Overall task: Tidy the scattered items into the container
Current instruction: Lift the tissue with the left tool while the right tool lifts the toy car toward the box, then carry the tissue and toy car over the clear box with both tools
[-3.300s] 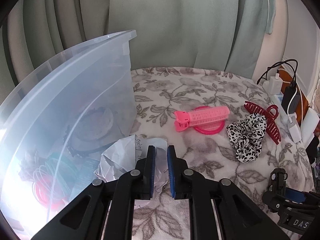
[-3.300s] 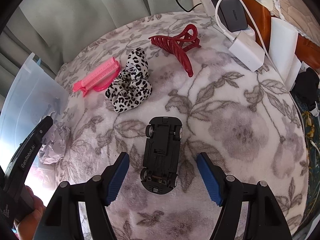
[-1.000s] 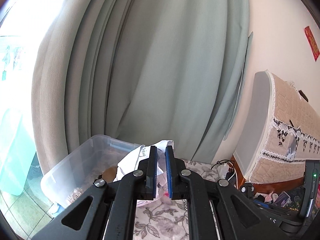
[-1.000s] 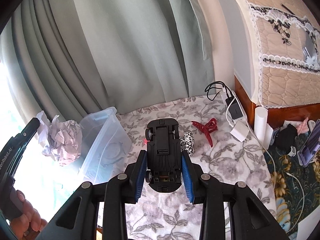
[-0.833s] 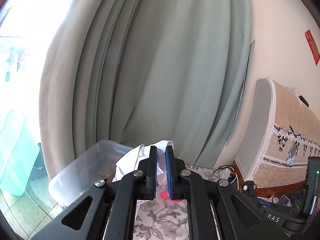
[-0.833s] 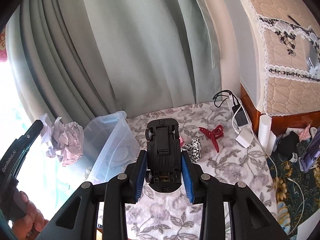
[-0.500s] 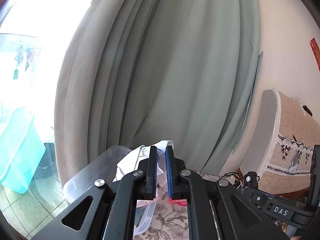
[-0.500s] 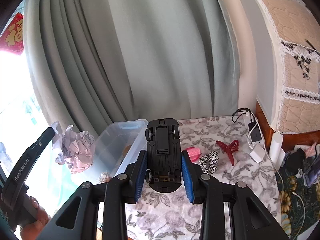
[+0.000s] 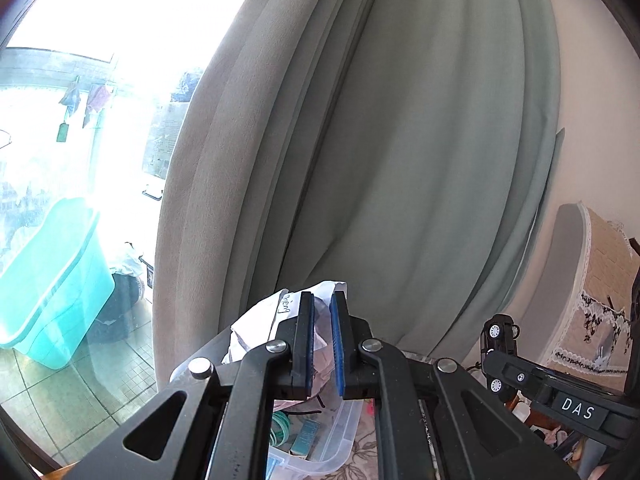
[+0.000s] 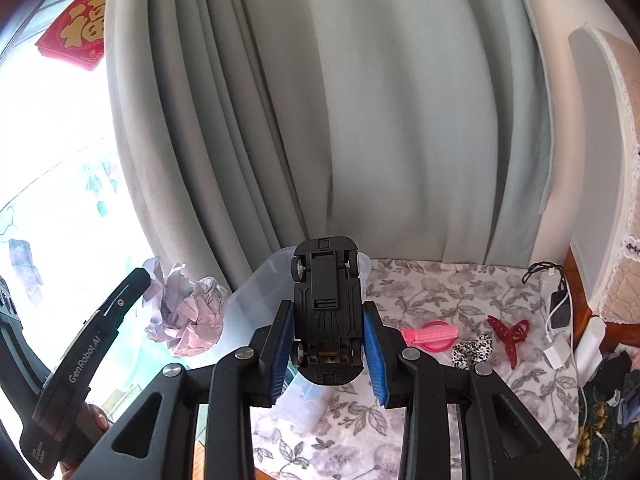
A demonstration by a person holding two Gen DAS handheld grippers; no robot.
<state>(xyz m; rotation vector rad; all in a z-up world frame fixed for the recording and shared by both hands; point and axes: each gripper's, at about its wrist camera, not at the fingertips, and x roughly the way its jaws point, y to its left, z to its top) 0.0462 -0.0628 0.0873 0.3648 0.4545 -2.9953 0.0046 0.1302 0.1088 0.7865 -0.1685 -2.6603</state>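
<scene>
Clear bin: bands, small bits inside.

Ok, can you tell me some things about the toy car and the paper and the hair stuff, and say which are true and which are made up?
1. The right gripper holds a black toy car with its underside showing. True.
2. The left gripper is empty. False: it is shut on a crumpled paper ball.
3. The red hair claw lies on the floral cloth. True.
4. The leopard-print scrunchie is inside the clear plastic bin. False: it lies on the cloth, beside the pink hair roller clip.
</scene>
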